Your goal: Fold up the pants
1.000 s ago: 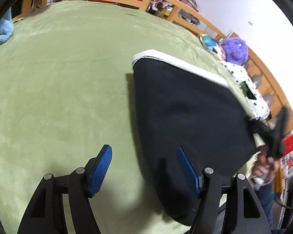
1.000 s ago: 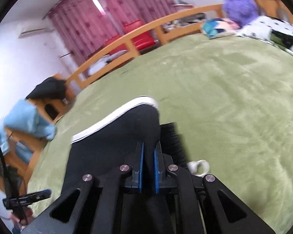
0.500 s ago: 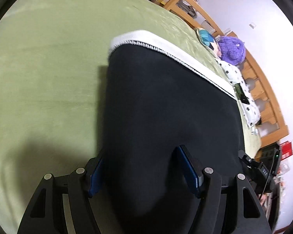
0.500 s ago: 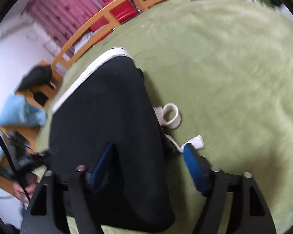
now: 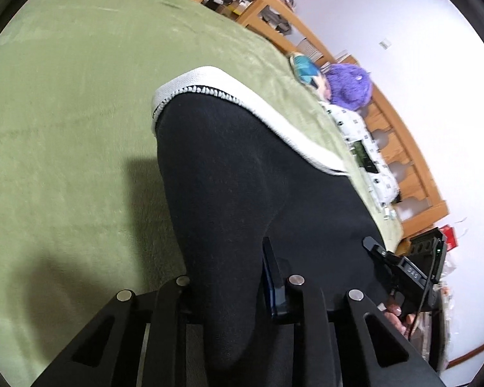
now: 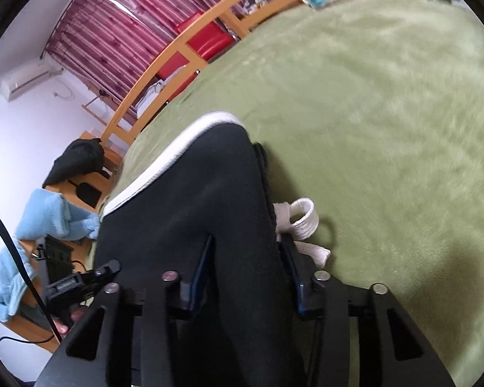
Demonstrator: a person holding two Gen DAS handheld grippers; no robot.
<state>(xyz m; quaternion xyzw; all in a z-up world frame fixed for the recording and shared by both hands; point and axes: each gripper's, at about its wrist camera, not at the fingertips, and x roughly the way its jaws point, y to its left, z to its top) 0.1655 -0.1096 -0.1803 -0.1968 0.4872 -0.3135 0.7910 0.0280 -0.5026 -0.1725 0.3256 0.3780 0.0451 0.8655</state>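
While the black pants (image 5: 242, 174) lie folded on the green blanket (image 5: 64, 113), their long axis runs away from both cameras, and the white-trimmed end (image 5: 229, 96) points toward the wooden bed rail (image 6: 177, 51). The left gripper (image 5: 226, 277) and right gripper (image 6: 248, 264) have just been closing, each pinching the near edge of the pants.

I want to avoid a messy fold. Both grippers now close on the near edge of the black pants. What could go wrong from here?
1. The left gripper and right gripper, whose jaws have just been closing, bunch thick cloth of the pants; some layers may slip out on lifting.
2. The white drawstring lies loose beside the right gripper and may hang out of the fold.
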